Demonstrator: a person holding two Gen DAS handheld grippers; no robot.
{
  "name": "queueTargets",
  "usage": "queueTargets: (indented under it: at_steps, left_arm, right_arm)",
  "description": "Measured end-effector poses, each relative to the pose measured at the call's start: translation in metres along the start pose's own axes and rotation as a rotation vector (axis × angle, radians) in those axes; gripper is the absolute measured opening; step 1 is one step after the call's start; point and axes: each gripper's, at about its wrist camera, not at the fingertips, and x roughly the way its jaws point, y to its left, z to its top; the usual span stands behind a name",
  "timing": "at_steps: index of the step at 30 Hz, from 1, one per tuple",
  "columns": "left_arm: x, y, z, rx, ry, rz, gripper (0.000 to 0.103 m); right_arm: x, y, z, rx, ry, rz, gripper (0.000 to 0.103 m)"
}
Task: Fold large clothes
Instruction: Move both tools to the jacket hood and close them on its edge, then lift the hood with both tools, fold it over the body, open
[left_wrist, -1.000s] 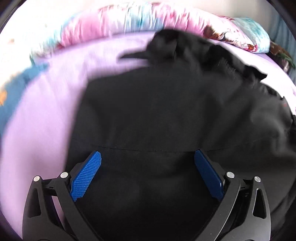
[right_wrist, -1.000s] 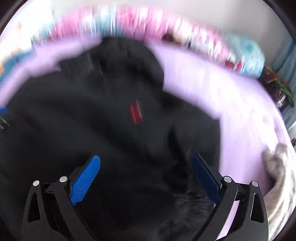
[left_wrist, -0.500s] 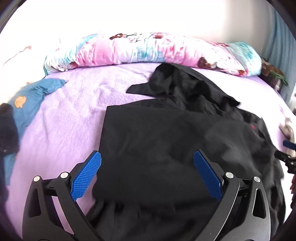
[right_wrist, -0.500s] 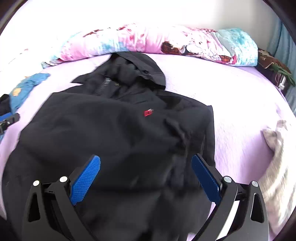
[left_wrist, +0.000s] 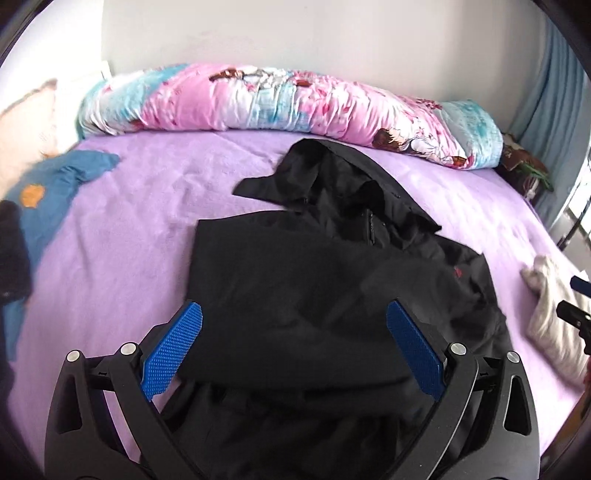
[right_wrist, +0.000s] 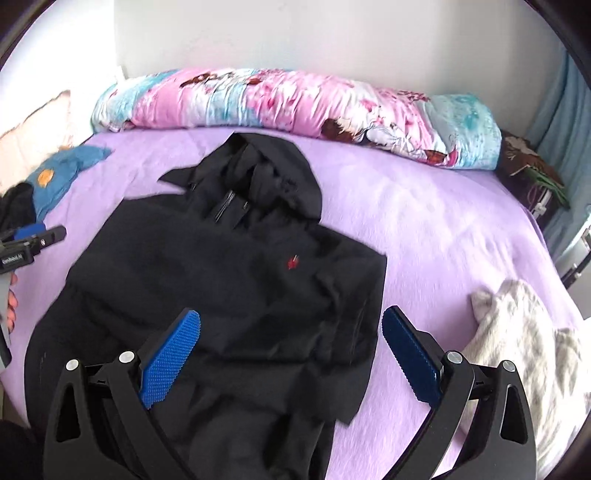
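A black hooded jacket lies on the purple bed, hood toward the pillow, its lower part folded up over the body. It also shows in the right wrist view, with a small red logo on the chest. My left gripper is open and empty, raised above the jacket's near edge. My right gripper is open and empty above the jacket's near right part. The left gripper's tip shows at the left edge of the right wrist view.
A long pink and blue floral pillow lies along the wall. A blue garment and a dark one lie at the left. A grey-white garment lies at the right. Dark clutter sits by the blue curtain.
Both grippers have pulled back and risen from close over the jacket, so the whole bed is now in view. Both stay open and empty.
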Motion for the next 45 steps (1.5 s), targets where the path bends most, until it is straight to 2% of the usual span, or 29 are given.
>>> queueTargets:
  at_steps: [3,7,9,13,16,17,19,23,24,26,27,28,30,32,33,34,35,36,37,41,45]
  left_arm:
    - [0.036,-0.007,0.025,0.067,0.015,-0.006,0.097]
    - [0.117,-0.007,0.075,0.107,0.055,-0.025,0.097]
    - [0.154,-0.002,0.096,0.096,0.069,-0.041,0.097]
    - [0.248,0.012,0.145,0.012,0.125,-0.067,0.097]
    - [0.299,0.013,0.175,-0.032,0.142,-0.123,0.097]
    - [0.313,0.012,0.182,-0.033,0.154,-0.112,0.097]
    - [0.340,0.014,0.194,-0.038,0.156,-0.083,0.097]
    - [0.380,0.025,0.201,-0.089,0.232,-0.103,0.097]
    - [0.386,0.027,0.201,-0.095,0.254,-0.108,0.097]
    - [0.394,0.029,0.202,-0.104,0.264,-0.115,0.097]
    - [0.394,0.028,0.203,-0.097,0.257,-0.116,0.097]
    - [0.394,0.027,0.202,-0.082,0.250,-0.120,0.097]
    - [0.396,0.025,0.201,-0.071,0.252,-0.116,0.096]
    - [0.393,0.025,0.202,-0.074,0.243,-0.091,0.072]
    - [0.391,0.025,0.203,-0.080,0.240,-0.097,0.051]
    - [0.391,0.023,0.203,-0.076,0.252,-0.113,0.038]
    - [0.392,0.019,0.203,-0.061,0.272,-0.137,0.028]
    - [0.393,0.016,0.201,-0.049,0.286,-0.151,0.013]
    - [0.391,0.012,0.202,-0.036,0.290,-0.164,0.006]
    - [0.384,0.017,0.202,-0.084,0.278,-0.196,0.002]
    - [0.354,0.017,0.203,-0.082,0.208,-0.226,0.001]
  right_arm:
    - [0.037,-0.015,0.037,0.043,-0.015,0.008,0.097]
    - [0.116,-0.024,0.098,0.032,-0.015,0.002,0.097]
    - [0.168,-0.024,0.130,0.013,-0.010,-0.005,0.097]
    - [0.270,-0.021,0.183,-0.025,0.026,-0.005,0.097]
    - [0.324,-0.017,0.199,-0.063,0.045,-0.024,0.097]
    - [0.345,-0.018,0.203,-0.056,0.063,-0.030,0.097]
    - [0.366,-0.020,0.208,-0.036,0.074,-0.023,0.097]
    - [0.393,-0.022,0.216,0.022,0.083,-0.017,0.095]
    - [0.397,-0.021,0.217,0.015,0.082,-0.026,0.092]
    - [0.404,-0.019,0.217,0.002,0.098,-0.032,0.068]
    - [0.409,-0.019,0.216,0.004,0.122,-0.027,0.059]
    - [0.412,-0.018,0.214,-0.005,0.130,-0.029,0.042]
    - [0.413,-0.014,0.212,-0.032,0.128,-0.029,0.027]
    - [0.407,-0.011,0.214,-0.042,0.105,-0.016,0.011]
    - [0.401,-0.011,0.216,-0.040,0.084,-0.014,0.009]
    - [0.398,-0.011,0.218,-0.040,0.072,-0.014,0.008]
    - [0.393,-0.012,0.220,-0.038,0.058,-0.009,0.007]
    - [0.390,-0.013,0.222,-0.035,0.050,-0.005,0.007]
    - [0.387,-0.015,0.223,-0.032,0.044,0.002,0.007]
    - [0.373,-0.024,0.223,-0.011,0.013,0.039,0.006]
    - [0.351,-0.037,0.222,0.024,-0.029,0.078,0.006]
